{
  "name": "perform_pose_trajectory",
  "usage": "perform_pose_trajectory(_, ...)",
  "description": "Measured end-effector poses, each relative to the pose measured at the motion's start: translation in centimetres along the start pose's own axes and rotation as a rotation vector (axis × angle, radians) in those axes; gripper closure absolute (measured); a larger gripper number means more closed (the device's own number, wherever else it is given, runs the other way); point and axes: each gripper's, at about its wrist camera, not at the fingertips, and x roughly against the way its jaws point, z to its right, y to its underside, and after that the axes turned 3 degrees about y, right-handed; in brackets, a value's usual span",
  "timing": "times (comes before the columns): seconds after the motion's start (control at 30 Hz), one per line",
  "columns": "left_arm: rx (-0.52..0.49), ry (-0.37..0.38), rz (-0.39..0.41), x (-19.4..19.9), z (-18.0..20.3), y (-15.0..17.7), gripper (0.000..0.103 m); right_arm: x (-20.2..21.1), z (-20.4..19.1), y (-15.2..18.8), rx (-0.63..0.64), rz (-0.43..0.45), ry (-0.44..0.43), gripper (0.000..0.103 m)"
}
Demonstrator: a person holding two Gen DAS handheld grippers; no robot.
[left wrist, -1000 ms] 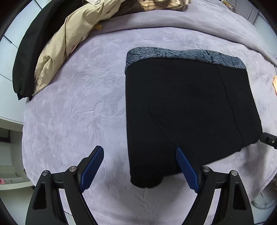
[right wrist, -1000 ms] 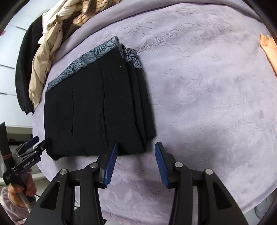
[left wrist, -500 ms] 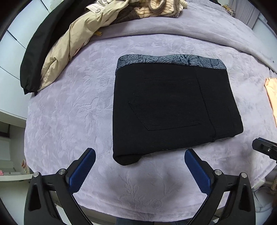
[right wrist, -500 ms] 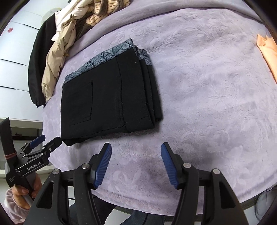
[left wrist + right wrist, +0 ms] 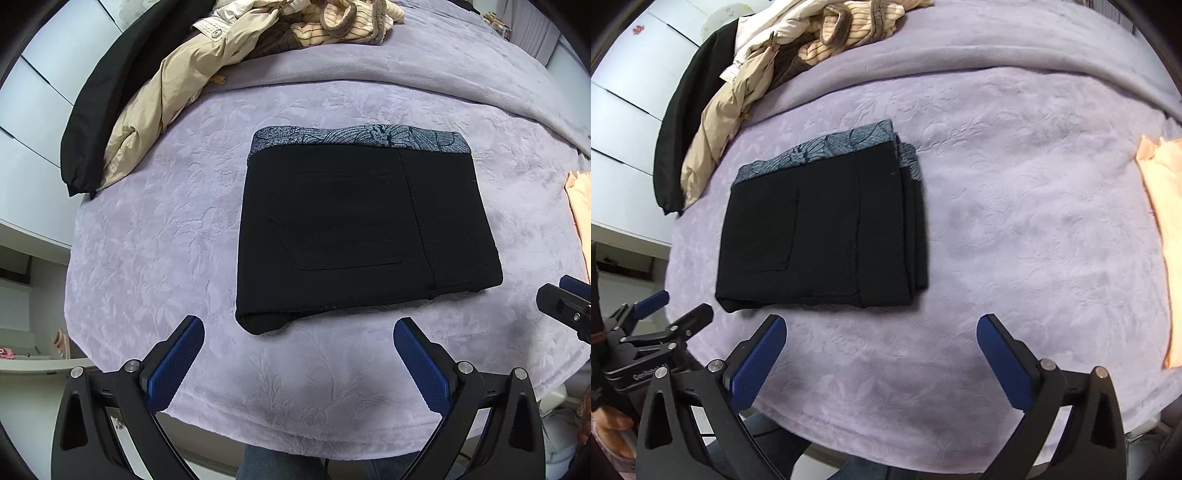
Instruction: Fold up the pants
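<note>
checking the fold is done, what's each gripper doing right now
left gripper: open, holding nothing.
right gripper: fingers opening, nothing between them.

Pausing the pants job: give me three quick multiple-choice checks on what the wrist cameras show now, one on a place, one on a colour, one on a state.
1. Where do the folded pants lie?
A. on the lilac blanket
B. on a bare floor
C. inside a drawer

2. What colour is the patterned waistband?
A. red
B. blue-grey
C. yellow

3. What is between the left gripper jaws?
A. a pant leg
B. a beige coat
C. nothing

Answers: 1 A, the lilac blanket surrounds the pants on all sides. 2 B, a blue-grey printed strip edges the far side. 3 C, the jaws stand wide open over bare blanket, short of the pants.
</note>
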Motion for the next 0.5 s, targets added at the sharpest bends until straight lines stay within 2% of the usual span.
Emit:
perform_pose_trajectory(0.2,0.009,-0.021,-0.001,1.0,0.7,0.6,0.0,0.0,0.5,0.8,-0.008,-0.023,-0.05,0.0)
perform_pose_trajectory(0.5,-0.005,-0.027,-0.005,1.7,1.6,1.0,0.0,0.3,2.1,1.6,-0.045,-0.034,-0.067,0.0)
